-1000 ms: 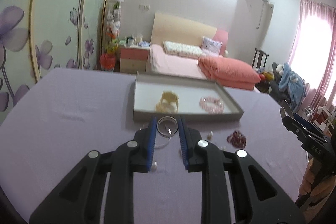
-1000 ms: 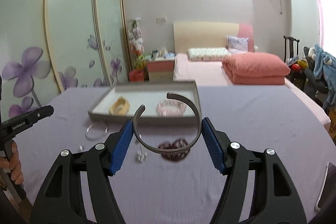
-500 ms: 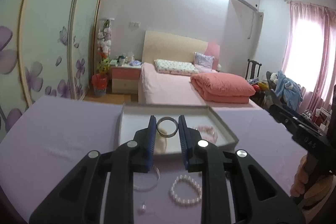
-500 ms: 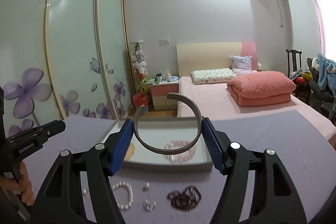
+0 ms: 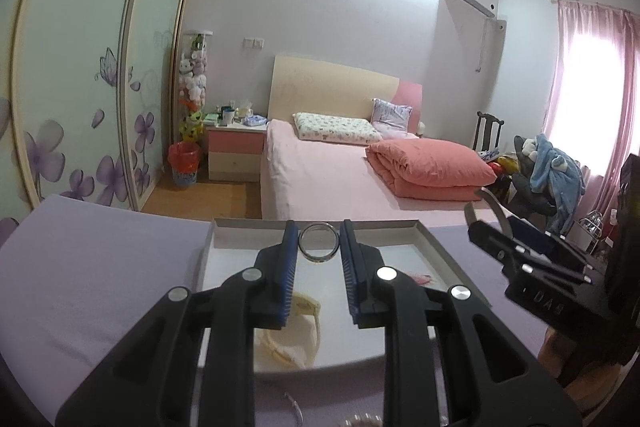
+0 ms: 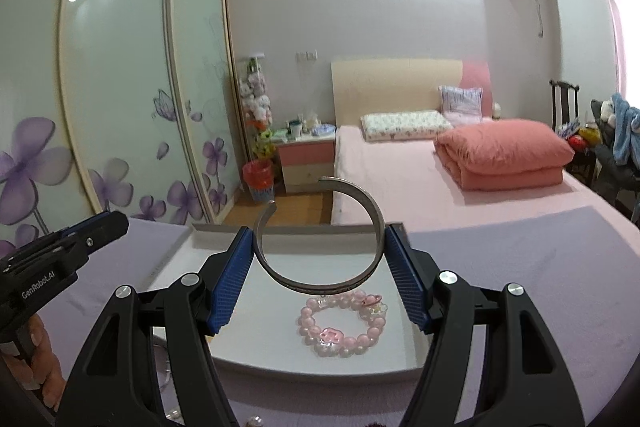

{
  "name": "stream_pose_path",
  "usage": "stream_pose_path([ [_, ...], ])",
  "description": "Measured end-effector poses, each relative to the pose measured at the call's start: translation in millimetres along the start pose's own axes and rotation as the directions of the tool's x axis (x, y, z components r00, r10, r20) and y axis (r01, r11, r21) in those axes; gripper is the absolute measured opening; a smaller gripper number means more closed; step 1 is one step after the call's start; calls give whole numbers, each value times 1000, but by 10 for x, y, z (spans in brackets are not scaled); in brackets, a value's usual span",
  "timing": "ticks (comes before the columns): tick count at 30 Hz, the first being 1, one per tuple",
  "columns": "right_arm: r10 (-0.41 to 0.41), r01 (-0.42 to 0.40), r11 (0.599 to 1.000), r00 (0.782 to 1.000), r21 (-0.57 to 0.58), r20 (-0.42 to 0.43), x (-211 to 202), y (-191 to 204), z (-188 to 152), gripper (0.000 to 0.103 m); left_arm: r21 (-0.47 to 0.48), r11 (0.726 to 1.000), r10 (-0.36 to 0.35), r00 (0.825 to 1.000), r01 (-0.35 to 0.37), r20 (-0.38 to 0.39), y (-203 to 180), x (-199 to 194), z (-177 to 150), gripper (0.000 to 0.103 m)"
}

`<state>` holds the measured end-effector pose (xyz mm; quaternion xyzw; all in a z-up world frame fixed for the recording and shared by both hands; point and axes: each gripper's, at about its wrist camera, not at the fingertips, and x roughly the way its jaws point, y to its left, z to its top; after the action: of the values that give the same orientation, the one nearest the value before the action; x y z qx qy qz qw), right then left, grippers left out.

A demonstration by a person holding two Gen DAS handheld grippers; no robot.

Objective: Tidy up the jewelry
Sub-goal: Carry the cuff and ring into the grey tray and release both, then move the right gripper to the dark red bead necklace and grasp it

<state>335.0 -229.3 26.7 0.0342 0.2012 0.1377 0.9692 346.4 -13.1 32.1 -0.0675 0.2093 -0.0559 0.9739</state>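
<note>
My left gripper [image 5: 319,241] is shut on a small silver ring [image 5: 319,247], held above the grey tray [image 5: 434,245] near its far rim. A cream bangle [image 5: 298,335] lies in the tray below it. My right gripper [image 6: 320,239] is shut on an open silver cuff bracelet [image 6: 320,281], hanging over the same tray [image 6: 172,255]. A pink bead bracelet [image 6: 340,325] lies in the tray just under the cuff. In the left wrist view the right gripper [image 5: 532,259] shows at the right; in the right wrist view the left gripper [image 6: 60,255] shows at the left.
The tray sits on a table under a purple cloth [image 6: 540,267]. A pearl bracelet [image 5: 362,419] and a thin clear bangle [image 6: 160,359] lie on the cloth in front of the tray. Beyond the table's far edge are a bed [image 6: 400,179] and a wardrobe [image 6: 120,99].
Both grippers have moved forward from over the loose jewelry on the cloth to above the tray, each keeping its piece. The tray now fills the lower view.
</note>
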Motion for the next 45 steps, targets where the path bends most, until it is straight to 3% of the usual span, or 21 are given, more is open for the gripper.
stream_pose_path([
  [15, 22, -13, 999, 984, 52, -179, 536, -81, -267, 69, -24, 999, 28, 993, -30, -112, 198, 768, -214, 22],
  [17, 22, -13, 999, 984, 51, -177, 526, -65, -253, 73, -29, 999, 29, 993, -33, -118, 221, 805, -228, 22],
  [27, 49, -36, 996, 984, 77, -171, 549, -103, -188, 73, -52, 997, 41, 986, -50, -160, 322, 908, -344, 25],
  [45, 47, -38, 997, 986, 63, -157, 507, -125, -181, 73, -60, 997, 48, 986, -58, -158, 348, 870, -328, 28],
])
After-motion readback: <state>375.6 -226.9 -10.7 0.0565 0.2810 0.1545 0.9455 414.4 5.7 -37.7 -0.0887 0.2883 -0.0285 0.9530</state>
